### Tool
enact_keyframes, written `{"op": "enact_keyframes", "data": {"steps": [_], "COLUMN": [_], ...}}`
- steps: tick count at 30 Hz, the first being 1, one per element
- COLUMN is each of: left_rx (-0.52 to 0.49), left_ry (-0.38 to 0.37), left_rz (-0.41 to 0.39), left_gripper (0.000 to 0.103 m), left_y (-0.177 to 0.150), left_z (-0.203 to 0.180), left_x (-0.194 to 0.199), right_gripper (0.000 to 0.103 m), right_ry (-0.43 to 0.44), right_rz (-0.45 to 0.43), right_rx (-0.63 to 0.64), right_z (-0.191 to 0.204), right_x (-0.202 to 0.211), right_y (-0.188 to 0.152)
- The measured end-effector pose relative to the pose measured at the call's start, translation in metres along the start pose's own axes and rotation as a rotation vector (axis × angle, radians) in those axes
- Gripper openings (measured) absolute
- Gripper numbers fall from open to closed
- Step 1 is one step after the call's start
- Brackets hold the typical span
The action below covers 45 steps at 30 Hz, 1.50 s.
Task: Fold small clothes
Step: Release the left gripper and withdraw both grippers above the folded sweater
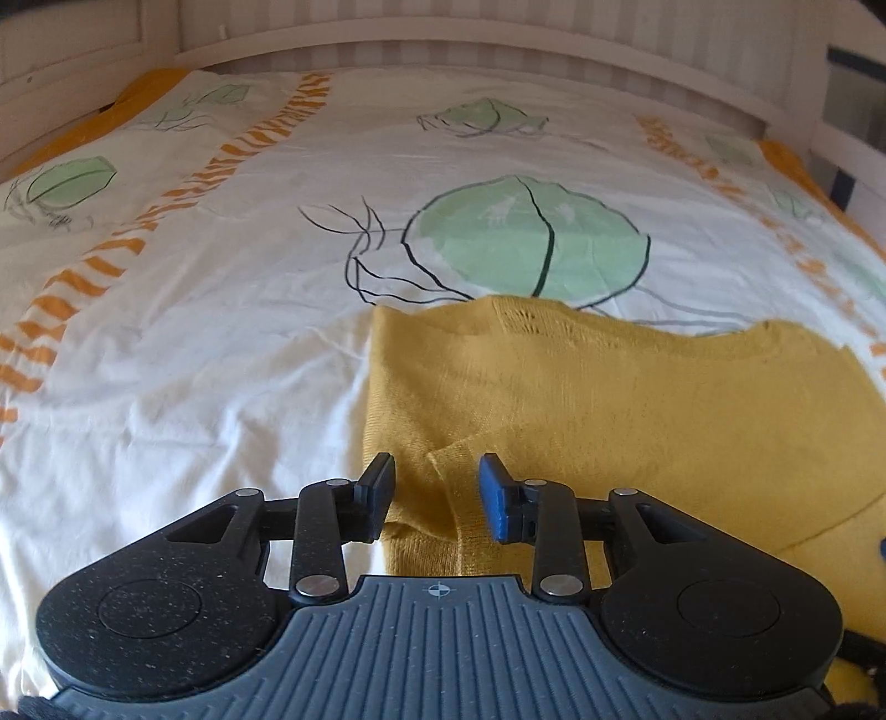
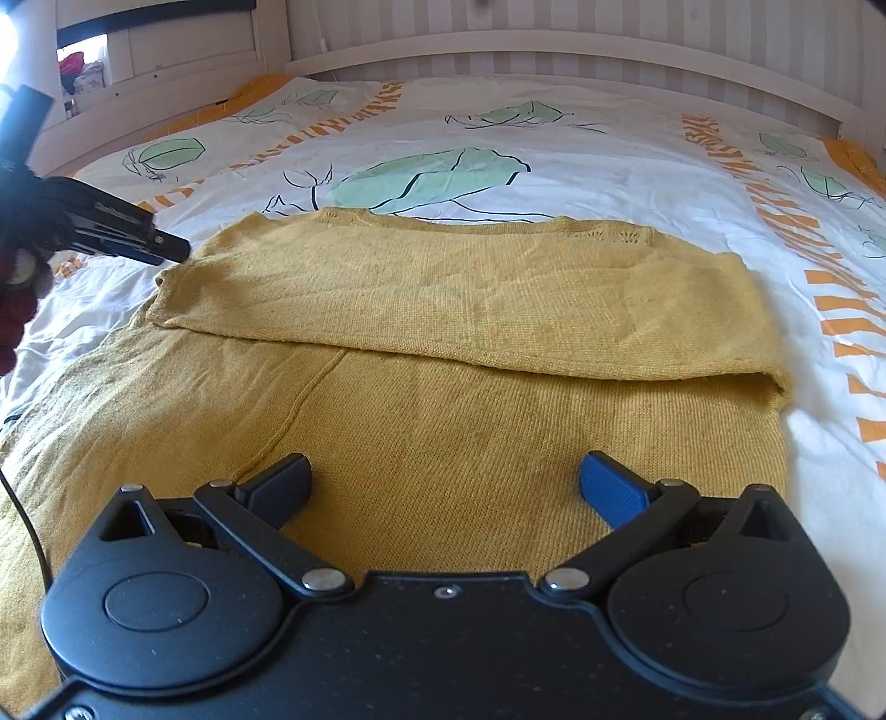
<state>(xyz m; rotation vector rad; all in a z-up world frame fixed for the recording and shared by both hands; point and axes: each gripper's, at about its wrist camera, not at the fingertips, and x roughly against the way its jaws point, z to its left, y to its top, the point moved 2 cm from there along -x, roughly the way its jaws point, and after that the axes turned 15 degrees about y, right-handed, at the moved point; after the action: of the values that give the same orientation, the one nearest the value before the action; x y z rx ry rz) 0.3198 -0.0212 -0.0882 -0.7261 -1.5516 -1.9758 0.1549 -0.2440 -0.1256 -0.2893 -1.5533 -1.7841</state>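
Yellow knitted sweater (image 2: 470, 310) lies flat on the bed's patterned duvet cover (image 1: 194, 332), white with green leaf shapes and orange striped bands. In the right wrist view its far part is folded over toward the near side, making a double layer with a straight fold edge running left to right across the middle.

Left gripper (image 1: 437, 498): jaws partly apart, narrow gap. A raised fold of the sweater's left edge sits in the gap between the fingers (image 1: 498, 498); pads do not appear to press on it. From the right wrist view the left gripper (image 2: 171, 252) shows at the far left, at the sweater's left corner, held by a hand in a dark red sleeve (image 2: 16, 310).

Right gripper (image 2: 443, 487): jaws wide apart, nothing between them. It hangs over the near, single-layer part of the sweater, fabric spread under both fingers; contact with the knit cannot be told

White slatted bed frame (image 2: 554, 50) beyond the duvet's far edge
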Motion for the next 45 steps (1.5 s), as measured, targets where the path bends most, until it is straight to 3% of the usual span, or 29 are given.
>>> {"op": "enact_keyframes", "data": {"steps": [4,7,11,13,14,19,23,28,31,37,45], "left_rx": [-0.107,-0.157,-0.321,-0.469,-0.493,-0.27,-0.123,0.064,0.147,0.155,0.13], "left_ry": [0.031,0.043,0.099,0.166,0.201,0.139,0.03,-0.08,-0.133,-0.151,-0.176], "left_rz": [0.028,0.003,-0.089,-0.159,-0.173,-0.067,0.019,0.055,0.073,0.054,0.043], "left_gripper": [0.034,0.035,0.035,0.037,0.037,0.04,0.043,0.061,0.067,0.068,0.068], "left_y": [-0.003,-0.005,-0.012,-0.019,-0.021,-0.011,-0.013,-0.029,-0.039,-0.057,-0.091], "left_z": [-0.012,-0.017,-0.032,-0.043,-0.044,-0.011,0.014,0.042,0.055,0.068,0.074], "left_x": [-0.015,-0.016,-0.009,-0.006,-0.007,-0.01,0.001,0.027,0.044,0.082,0.126], "right_gripper": [0.103,0.103,0.103,0.103,0.103,0.103,0.103,0.103,0.103,0.103,0.103], "right_ry": [0.001,0.002,0.002,0.003,0.004,0.005,0.004,0.002,0.017,0.088,0.069], "right_rz": [-0.002,-0.003,-0.005,-0.005,-0.005,-0.004,0.004,0.028,0.039,-0.011,-0.073], "right_rx": [0.0,-0.001,-0.001,-0.002,-0.002,-0.004,-0.01,-0.034,-0.063,-0.211,-0.286], "right_z": [0.0,0.0,-0.001,-0.001,-0.001,-0.002,-0.001,-0.002,-0.003,0.0,0.016], "right_x": [0.0,0.0,0.0,0.0,0.0,0.0,0.0,-0.001,0.005,0.042,0.098], "right_y": [0.0,0.0,0.0,0.0,0.0,0.0,0.002,0.006,0.007,0.006,-0.006]}}
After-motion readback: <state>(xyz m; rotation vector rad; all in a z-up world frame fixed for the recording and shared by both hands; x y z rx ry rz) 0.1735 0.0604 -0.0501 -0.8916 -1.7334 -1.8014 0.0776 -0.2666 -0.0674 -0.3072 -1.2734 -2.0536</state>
